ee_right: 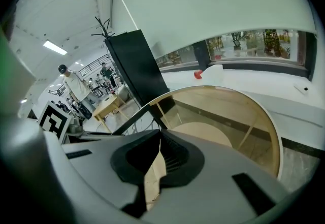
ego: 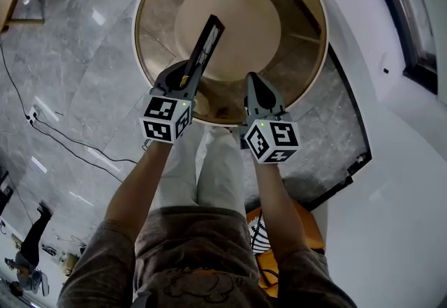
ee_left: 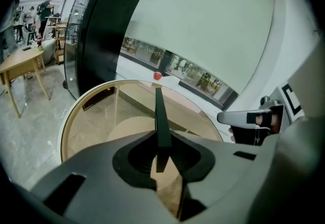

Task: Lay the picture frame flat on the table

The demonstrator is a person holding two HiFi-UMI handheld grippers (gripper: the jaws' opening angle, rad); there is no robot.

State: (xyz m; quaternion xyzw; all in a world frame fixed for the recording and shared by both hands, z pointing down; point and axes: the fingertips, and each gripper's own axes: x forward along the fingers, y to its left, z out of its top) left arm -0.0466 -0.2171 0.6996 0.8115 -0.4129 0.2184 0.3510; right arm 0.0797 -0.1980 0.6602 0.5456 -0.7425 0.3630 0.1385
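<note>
Fingers (ee_left: 129, 163) of left gripper (ee_left: 161, 153) clamped on near end of picture frame (ee_left: 161, 116), thin dark edge pinched tight, seen edge-on. Fingers (ee_right: 177, 154) of right gripper (ee_right: 158, 136) together, nothing between, only tabletop (ee_right: 238, 111) showing past them. In head view, picture frame (ego: 207, 38) sticking straight out from left gripper (ego: 190, 75), long axis along the pointing direction, aimed out and down toward middle of round glass tabletop (ego: 297, 17). Standing on its thin edge, face upright, not flat. Held over near half of tabletop, far end close to the glass; cannot tell if touching. Right gripper (ego: 253, 83) just beside on the right, level with left gripper, apart from the frame, over near rim. Judged: lay-down not yet done; calls for lowering plus a roll of the left wrist so broad face meets glass. Already gripped on the left; right free and near enough to steady the open side. Risk: far end skidding on glass
</note>
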